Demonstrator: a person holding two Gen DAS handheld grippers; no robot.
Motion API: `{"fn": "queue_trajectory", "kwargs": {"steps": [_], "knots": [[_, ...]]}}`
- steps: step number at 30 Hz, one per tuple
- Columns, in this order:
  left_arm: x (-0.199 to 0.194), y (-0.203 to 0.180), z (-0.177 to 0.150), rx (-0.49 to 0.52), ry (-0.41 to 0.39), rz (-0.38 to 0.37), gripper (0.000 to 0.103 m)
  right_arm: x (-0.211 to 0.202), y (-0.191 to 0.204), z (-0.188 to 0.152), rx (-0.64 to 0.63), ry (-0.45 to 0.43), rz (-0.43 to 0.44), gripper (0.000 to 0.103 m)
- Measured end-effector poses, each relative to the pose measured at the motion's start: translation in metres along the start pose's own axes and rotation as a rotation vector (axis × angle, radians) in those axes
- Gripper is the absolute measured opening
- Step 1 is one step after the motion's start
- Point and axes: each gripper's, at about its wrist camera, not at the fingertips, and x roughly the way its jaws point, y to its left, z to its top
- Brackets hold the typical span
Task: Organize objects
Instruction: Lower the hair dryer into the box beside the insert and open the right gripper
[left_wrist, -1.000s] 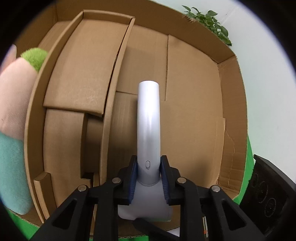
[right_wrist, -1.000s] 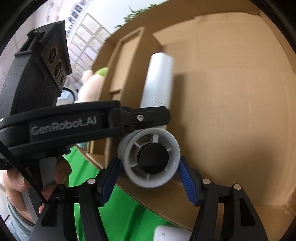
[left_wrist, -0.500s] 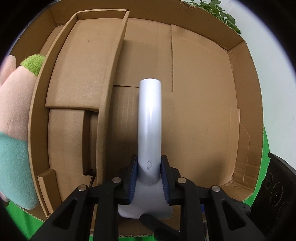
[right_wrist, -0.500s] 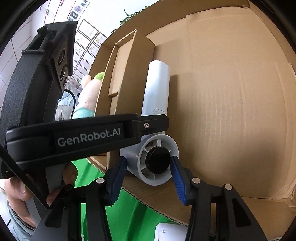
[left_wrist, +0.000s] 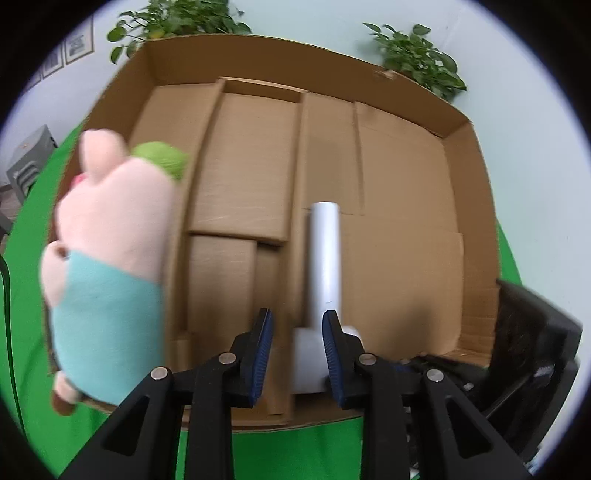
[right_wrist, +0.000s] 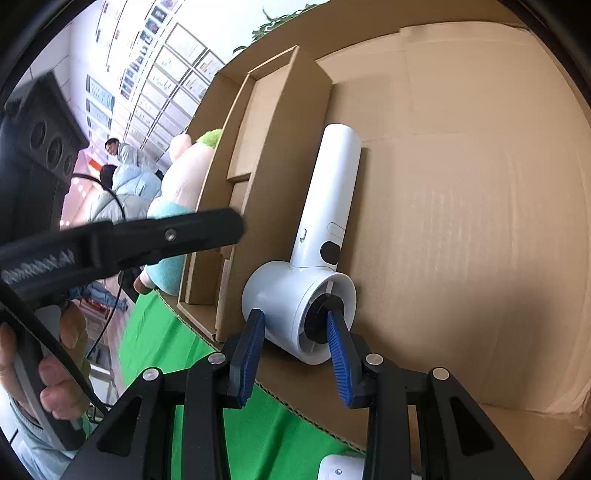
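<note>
A white hair dryer (right_wrist: 317, 254) lies on the floor of a big cardboard box (right_wrist: 461, 229), against an inner cardboard divider (right_wrist: 273, 177); it also shows in the left wrist view (left_wrist: 324, 266). My left gripper (left_wrist: 297, 336) is open, pulled back above the dryer's head, its handle pointing away. My right gripper (right_wrist: 295, 339) is open, its fingers on either side of the dryer's barrel end without gripping it. A pink plush toy in a teal shirt (left_wrist: 110, 251) stands at the box's left wall.
The box (left_wrist: 406, 206) rests on a green cloth (left_wrist: 303, 439). A narrow cardboard tray insert (left_wrist: 243, 177) fills the box's left part. Potted plants (left_wrist: 413, 55) stand behind the box. The left gripper's body (right_wrist: 122, 240) crosses the right wrist view. A white object (right_wrist: 340, 467) lies below the right gripper.
Both grippers opened and let go of the hair dryer, which now lies in the box. The left gripper pulled back and up, showing the whole box.
</note>
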Motion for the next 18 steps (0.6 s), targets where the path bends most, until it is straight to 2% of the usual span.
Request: {"fn": "queue_trajectory", "kwargs": {"steps": [7, 9, 12, 15, 18], "knots": [[0.008, 0.014, -0.014, 0.010, 0.004, -0.005, 0.027, 0.002, -0.002, 0.006, 0.009, 0.026, 0.008, 0.034], [0.008, 0.018, -0.020, 0.009, -0.002, -0.009, 0.028, 0.000, -0.001, 0.005, 0.018, 0.020, -0.006, 0.039], [0.011, 0.027, -0.028, -0.019, 0.002, -0.036, 0.035, -0.002, -0.002, 0.000, 0.036, 0.011, -0.041, 0.051], [0.011, 0.036, -0.034, -0.046, 0.006, -0.045, 0.045, 0.004, 0.000, 0.002, 0.048, -0.010, -0.056, 0.056], [0.011, 0.043, -0.041, -0.072, 0.018, -0.068, 0.045, -0.001, 0.002, -0.002, 0.043, -0.034, -0.089, 0.061]]}}
